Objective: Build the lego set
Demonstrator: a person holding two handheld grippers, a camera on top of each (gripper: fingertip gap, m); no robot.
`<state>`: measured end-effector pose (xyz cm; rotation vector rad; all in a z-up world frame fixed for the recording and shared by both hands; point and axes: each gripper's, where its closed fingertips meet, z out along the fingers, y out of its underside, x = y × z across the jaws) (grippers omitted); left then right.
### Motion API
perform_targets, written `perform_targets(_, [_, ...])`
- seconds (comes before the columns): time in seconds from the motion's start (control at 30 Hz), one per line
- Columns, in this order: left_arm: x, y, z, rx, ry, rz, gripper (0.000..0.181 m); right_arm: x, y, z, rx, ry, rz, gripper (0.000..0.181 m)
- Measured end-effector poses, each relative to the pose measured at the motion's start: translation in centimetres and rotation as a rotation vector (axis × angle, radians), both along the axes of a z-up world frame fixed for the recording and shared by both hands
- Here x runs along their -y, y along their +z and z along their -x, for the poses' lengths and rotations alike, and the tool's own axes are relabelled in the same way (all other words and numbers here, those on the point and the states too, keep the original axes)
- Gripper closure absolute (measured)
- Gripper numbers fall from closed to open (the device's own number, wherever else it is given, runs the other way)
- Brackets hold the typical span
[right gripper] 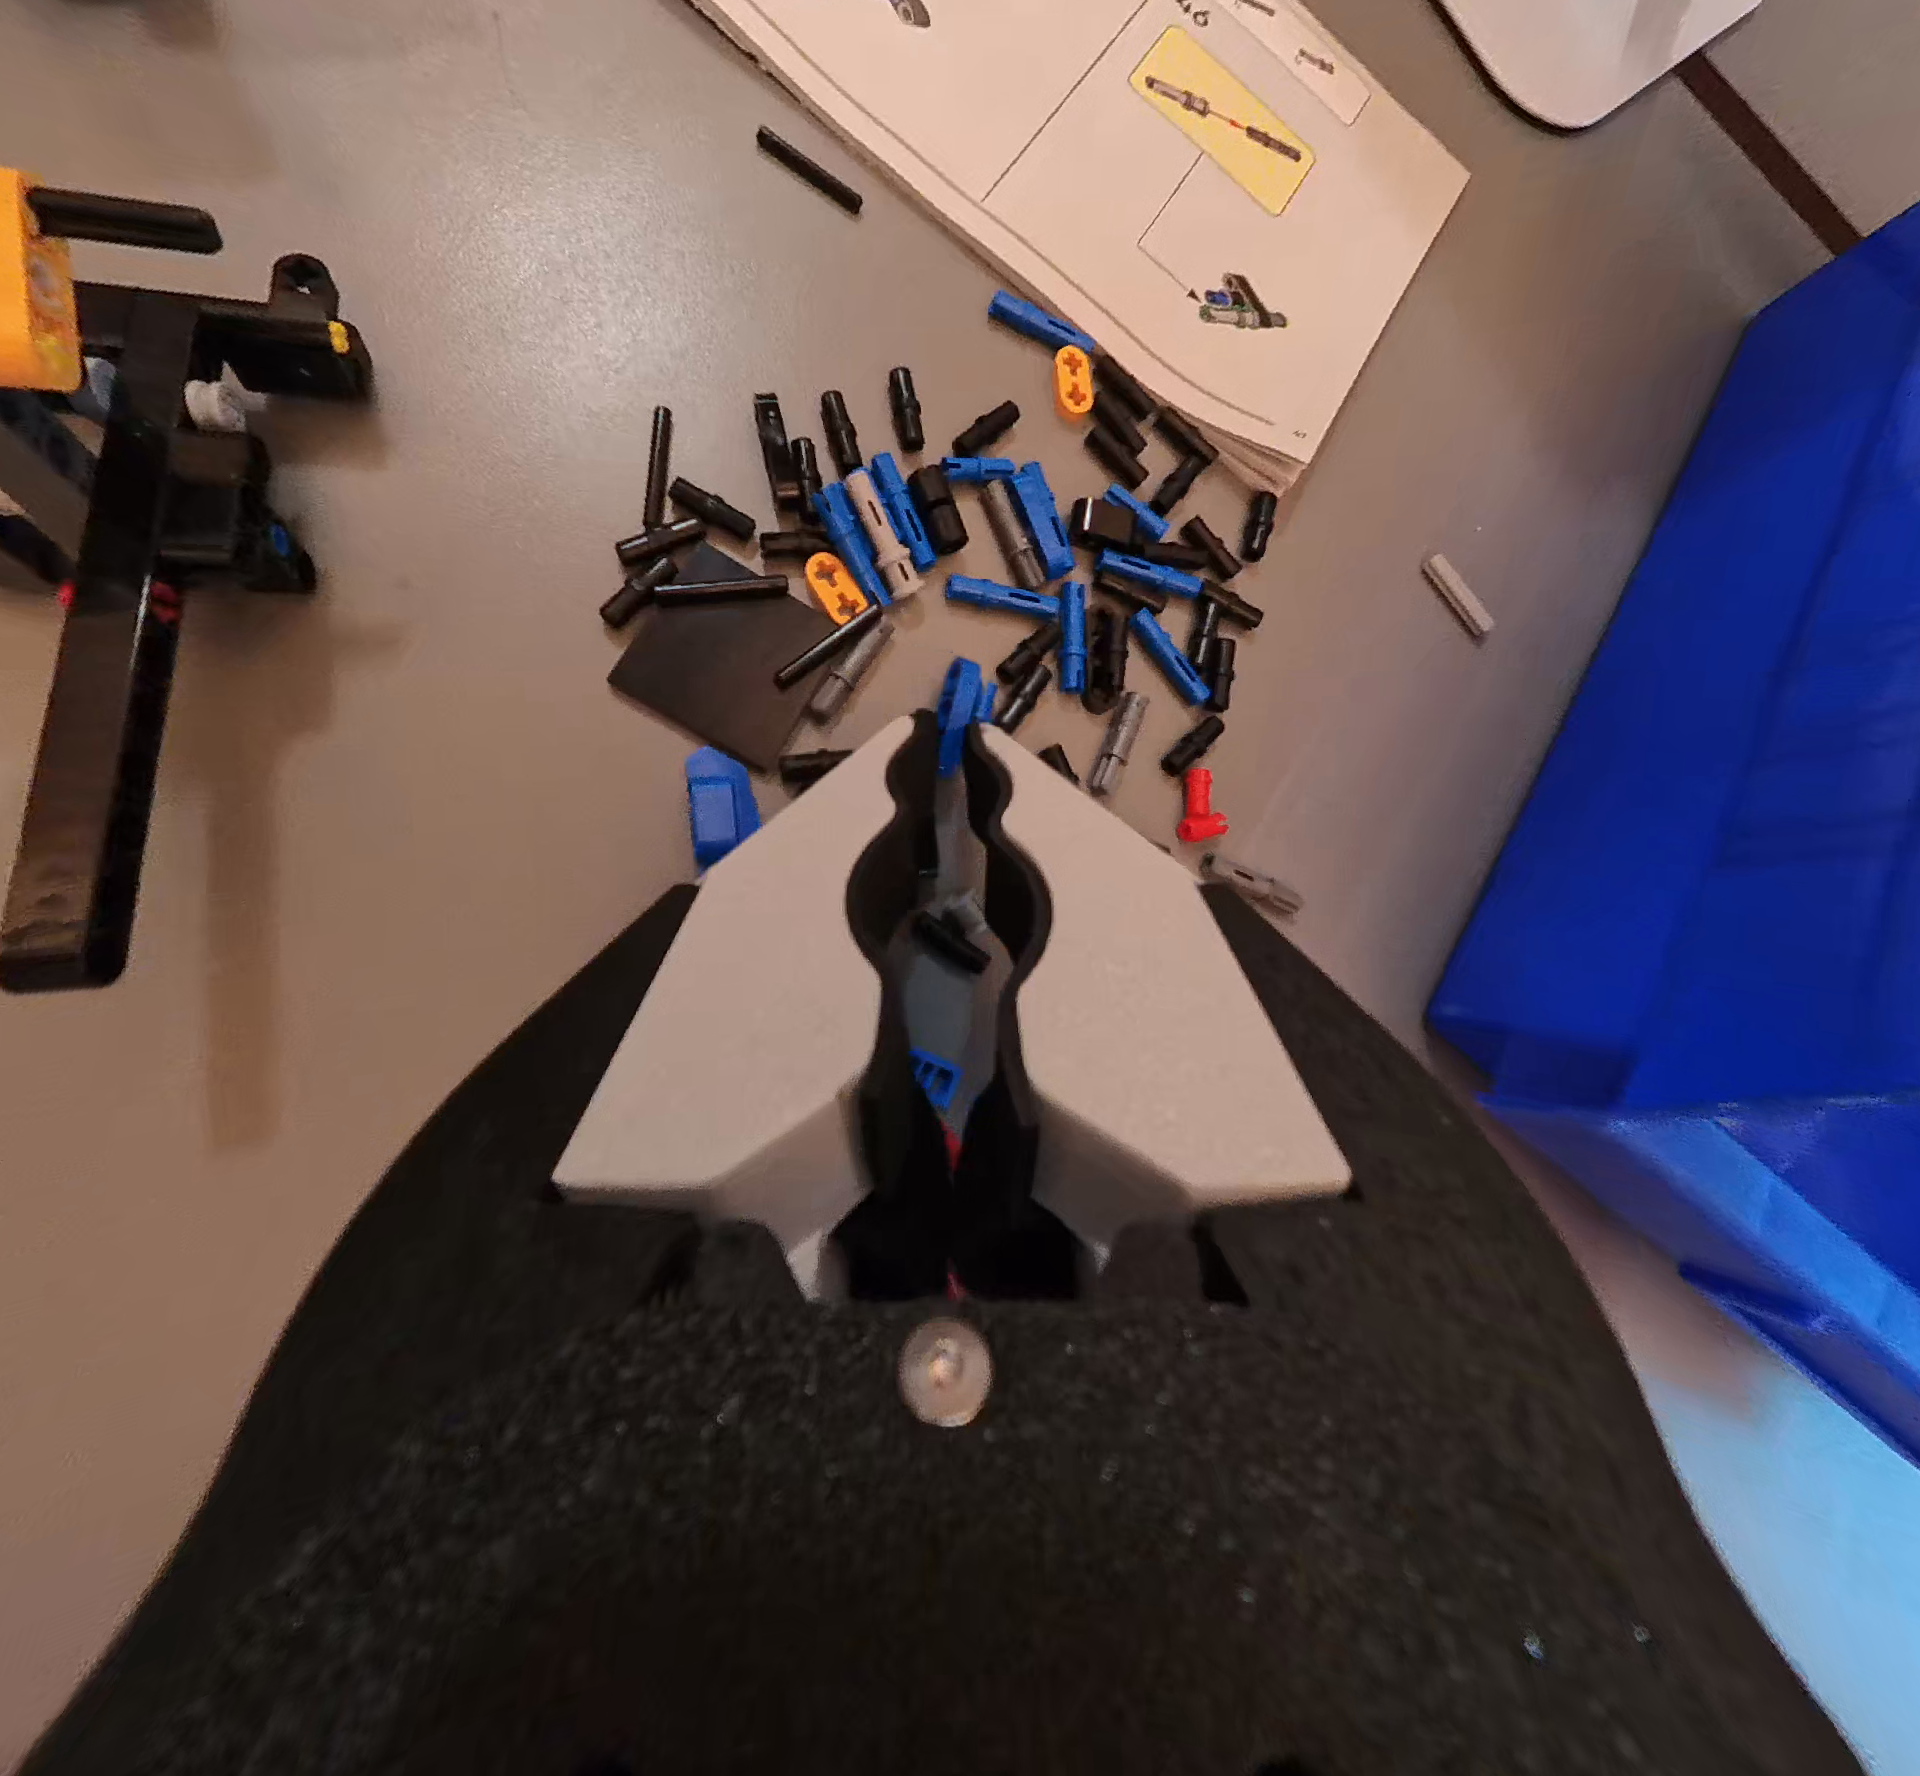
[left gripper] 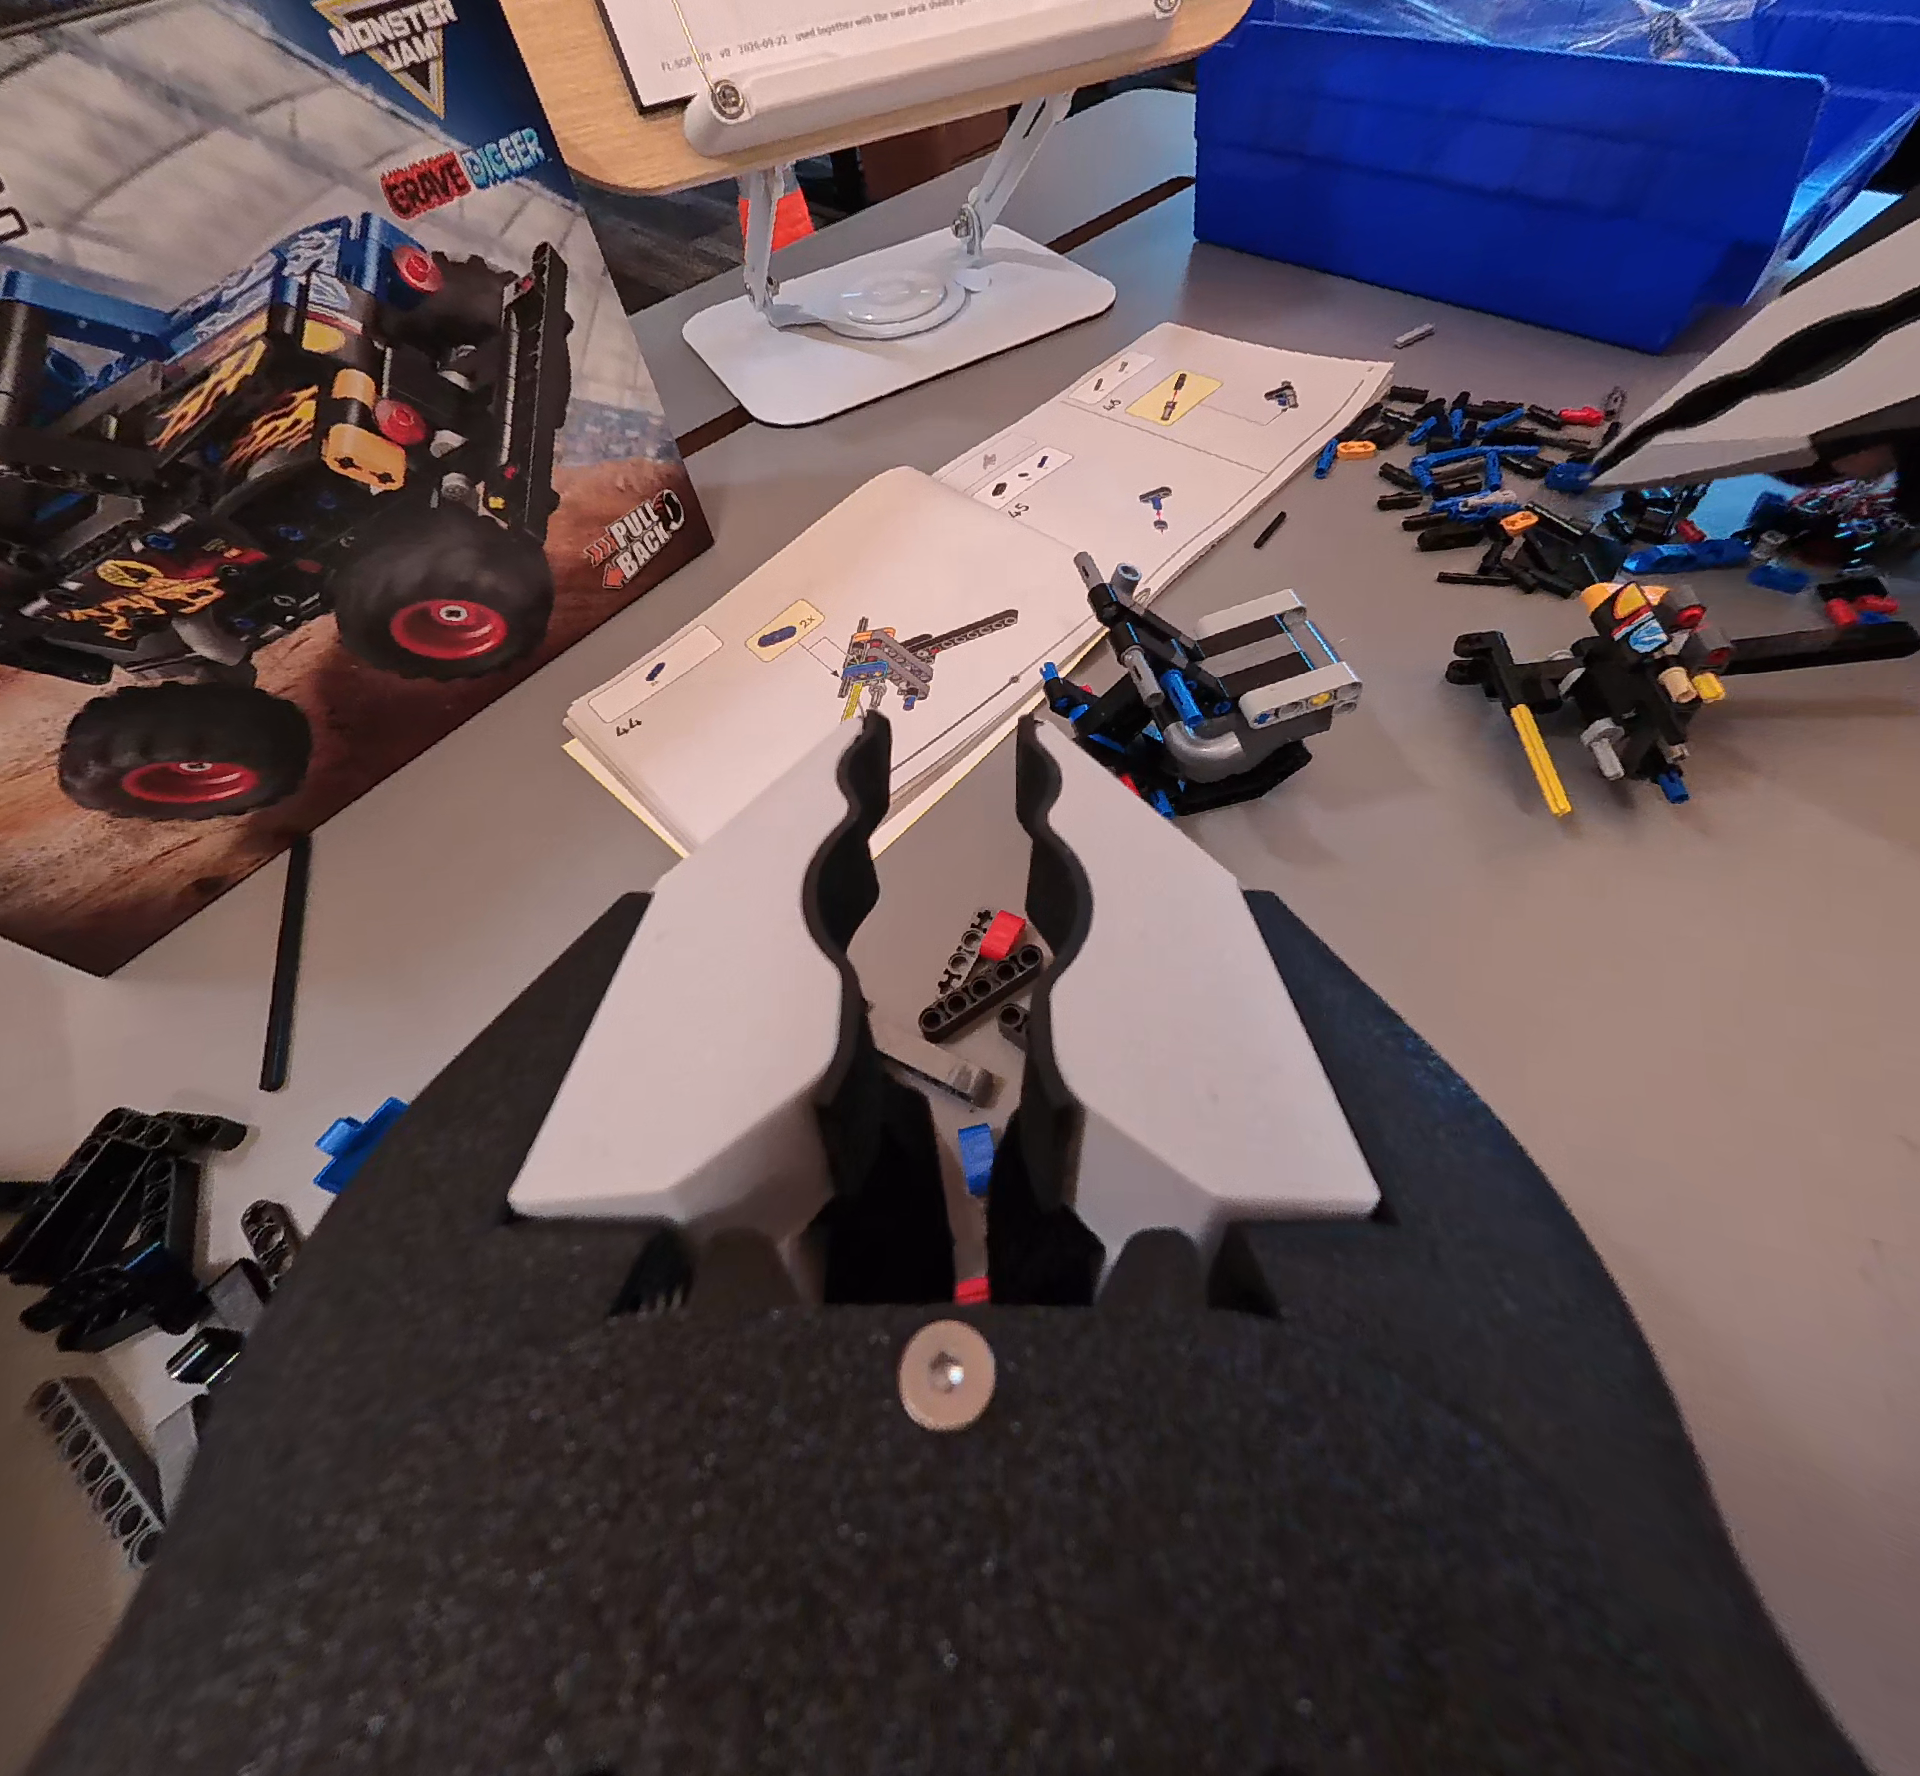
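Over the grey surface [right gripper: 436,791] we see the right gripper [right gripper: 948,724] with its jaws clamped on a small blue plastic pin [right gripper: 958,703], at the near edge of the scattered black and blue lego pins [right gripper: 935,542]. Our left gripper [left gripper: 951,739] hovers with jaws apart beside the open white instruction booklet [left gripper: 831,583], with the part-built black and blue lego chassis [left gripper: 1195,687] just to its right.

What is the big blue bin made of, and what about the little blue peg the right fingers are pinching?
The blue bin looks like hard, slightly see-through plastic: smooth walls with a soft shine. The blue peg, pinched by the right gripper, looks like solid moulded plastic, glossy, with crisp edges. The table seems a smooth grey laminate, though that's harder to tell.
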<state>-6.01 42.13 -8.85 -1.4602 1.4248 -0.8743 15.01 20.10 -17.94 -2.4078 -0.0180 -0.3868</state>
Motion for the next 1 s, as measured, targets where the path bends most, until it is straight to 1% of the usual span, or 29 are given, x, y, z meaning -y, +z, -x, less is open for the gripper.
perform_targets(0.1, [0.0, 0.0, 0.0, 0.001, 0.001, 0.001, 0.159, 0.5, 0.8, 0.0, -0.005, 0.003, -0.026, 0.177])
perform_targets(0.27, [0.0, 0.1, 0.0, 0.004, 0.002, -0.005, 0.159, 1.4, 3.5, 1.2, -0.038, 0.05, -0.099, 0.178])
perform_targets(0.3, [0.0, 0.2, 0.0, 0.006, 0.002, -0.008, 0.159, 1.4, 4.1, 2.3, -0.058, 0.096, -0.122, 0.178])
perform_targets(0.33, [0.0, 0.2, 0.0, 0.006, 0.003, -0.011, 0.159, 1.2, 4.9, 4.2, -0.096, 0.173, -0.156, 0.178])
perform_targets(0.4, [-0.1, 0.2, 0.0, 0.008, 0.007, -0.015, 0.16, 1.0, 6.7, 9.5, -0.174, 0.367, -0.234, 0.178])
perform_targets(0.47, [-0.1, 0.2, 0.0, 0.01, 0.008, -0.01, 0.16, 1.3, 7.5, 15.0, -0.231, 0.56, -0.261, 0.178])
perform_targets(0.5, [-0.1, 0.2, 0.0, 0.008, 0.008, -0.006, 0.16, 1.3, 7.2, 17.0, -0.256, 0.606, -0.247, 0.178])
perform_targets(0.53, [-0.2, 0.2, 0.0, 0.007, 0.009, -0.003, 0.159, 0.9, 6.4, 18.3, -0.266, 0.61, -0.22, 0.178])
perform_targets(0.6, [-0.3, 0.1, 0.0, 0.008, 0.012, -0.002, 0.159, 0.2, 3.9, 19.3, -0.215, 0.608, -0.13, 0.178])
perform_targets(0.67, [-0.5, -0.2, -0.1, 0.003, 0.016, 0.001, 0.16, -0.7, 2.0, 19.4, -0.15, 0.581, -0.068, 0.177])
perform_targets(0.73, [-0.6, -0.8, -0.2, -0.014, 0.017, 0.011, 0.159, -1.2, 1.3, 21.0, -0.17, 0.616, -0.037, 0.177])
perform_targets(0.83, [-0.5, -1.8, -0.4, -0.037, 0.007, 0.04, 0.159, -1.8, 0.6, 22.5, -0.162, 0.641, -0.001, 0.177])
perform_targets(0.9, [-0.4, -2.1, -0.5, -0.044, 0.005, 0.047, 0.159, -2.1, -0.1, 22.6, -0.12, 0.64, 0.018, 0.177])
perform_targets(1.0, [-0.5, -2.3, -0.6, -0.052, 0.009, 0.029, 0.16, -2.4, -0.6, 22.6, -0.124, 0.634, 0.016, 0.177])
